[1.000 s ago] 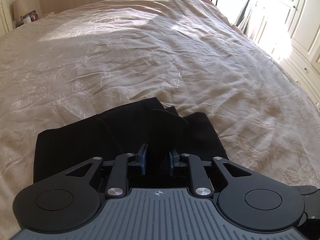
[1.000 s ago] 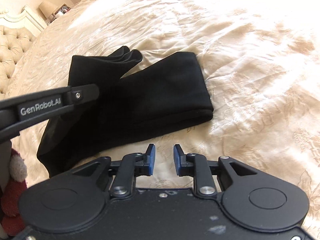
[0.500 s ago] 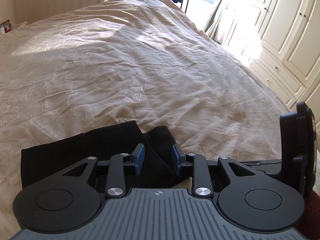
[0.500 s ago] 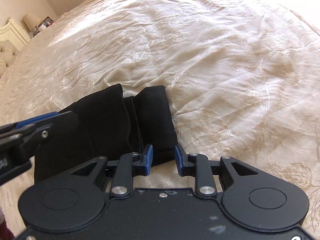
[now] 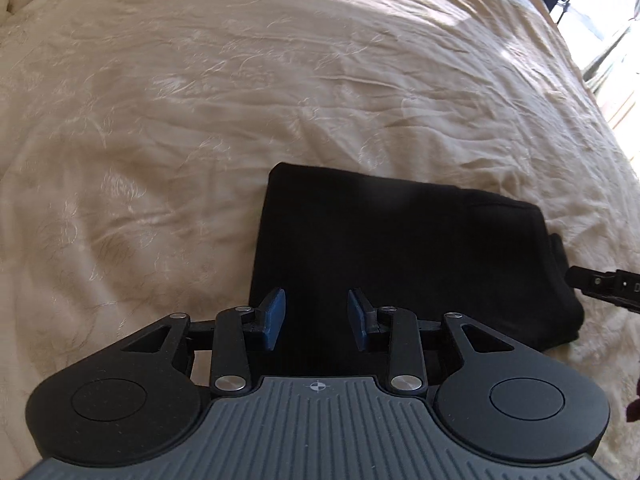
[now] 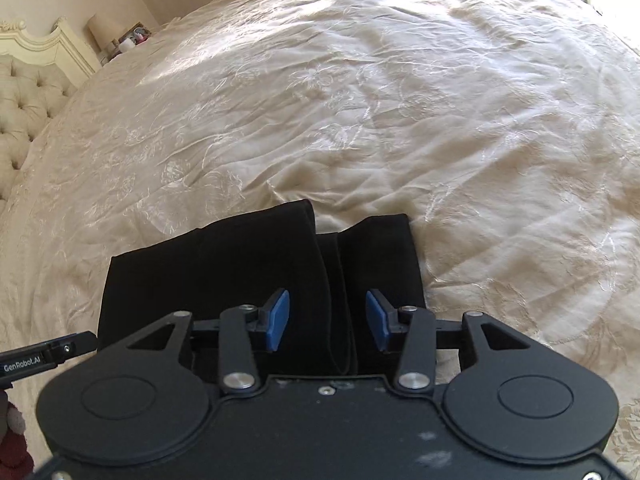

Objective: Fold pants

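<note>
Both grippers hang with jaws wide and empty over the folded pants (image 5: pixel 400 248), long axis 9-to-3: left gripper (image 5: pixel 316 314) at the 9 o'clock end, right gripper (image 6: pixel 327 318) at the 3 o'clock end.

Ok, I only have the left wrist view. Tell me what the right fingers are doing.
Observer: The right gripper is open, fingers spread over the pants, gripping nothing.
Operator: Describe the pants' far edge there.
Observer: Uneven. Two folded sections end apart, with a notch between them showing bedspread.
Operator: Say what lies between those fingers.
Observer: The upper layer's edge runs lengthwise, straight into the gap.
</note>
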The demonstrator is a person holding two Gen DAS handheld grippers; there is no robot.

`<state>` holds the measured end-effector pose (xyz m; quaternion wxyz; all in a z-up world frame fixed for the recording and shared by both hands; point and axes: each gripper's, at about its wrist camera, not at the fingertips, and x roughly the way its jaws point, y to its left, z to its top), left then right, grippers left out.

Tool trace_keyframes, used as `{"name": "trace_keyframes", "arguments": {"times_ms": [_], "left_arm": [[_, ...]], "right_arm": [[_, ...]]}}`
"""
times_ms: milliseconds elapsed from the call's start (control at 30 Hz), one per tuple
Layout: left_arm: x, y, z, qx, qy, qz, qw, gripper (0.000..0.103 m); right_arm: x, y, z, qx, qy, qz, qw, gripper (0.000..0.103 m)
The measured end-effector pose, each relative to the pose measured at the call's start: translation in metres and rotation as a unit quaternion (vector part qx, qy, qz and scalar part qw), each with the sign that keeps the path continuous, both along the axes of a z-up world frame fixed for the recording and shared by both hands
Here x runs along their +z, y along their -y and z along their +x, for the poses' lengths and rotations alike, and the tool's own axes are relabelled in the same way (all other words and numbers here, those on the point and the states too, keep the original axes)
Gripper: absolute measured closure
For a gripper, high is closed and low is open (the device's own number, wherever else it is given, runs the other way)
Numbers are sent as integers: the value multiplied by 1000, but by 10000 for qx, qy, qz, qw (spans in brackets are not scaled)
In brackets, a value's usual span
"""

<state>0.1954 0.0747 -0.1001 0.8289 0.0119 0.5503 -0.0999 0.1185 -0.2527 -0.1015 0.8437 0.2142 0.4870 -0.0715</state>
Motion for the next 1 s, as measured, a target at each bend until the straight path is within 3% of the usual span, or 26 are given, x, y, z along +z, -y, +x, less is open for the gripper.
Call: {"name": "trace_keyframes", "arguments": {"times_ms": [100, 267, 367, 533, 800, 833, 900, 967, 1000], "left_arm": [[-24, -3, -2, -210, -327, 180, 9991, 69], [-45, 13, -4, -729, -382, 563, 9950, 67], [-49, 16, 3, -773, -464, 549, 9944, 67], [-34, -4, 4, -533, -420, 178, 9975, 67], [2, -46, -14, 109, -33, 137, 9998, 67], [4, -49, -15, 157, -17, 163, 9997, 67], [7, -56, -14, 329, -13, 214, 9992, 67], [7, -60, -12, 500, -32, 259, 9984, 67], [8, -63, -11, 580, -36, 283, 9979, 67]], "right_arm": [[-10, -5, 13, 180, -174, 28, 9997, 54], [-33, -7, 32, 238, -487, 120, 9985, 51], [-43, -6, 36, 166, -566, 170, 9981, 49], [-49, -3, 33, 47, -473, 322, 9984, 47], [-46, -7, 35, 162, -646, 249, 9975, 47], [-45, -8, 38, 198, -708, 208, 9971, 50], [-42, -10, 41, 318, -717, 46, 9969, 77], [-31, -8, 38, 383, -519, -10, 9979, 94], [-21, -8, 36, 374, -389, 3, 9985, 94]]}}
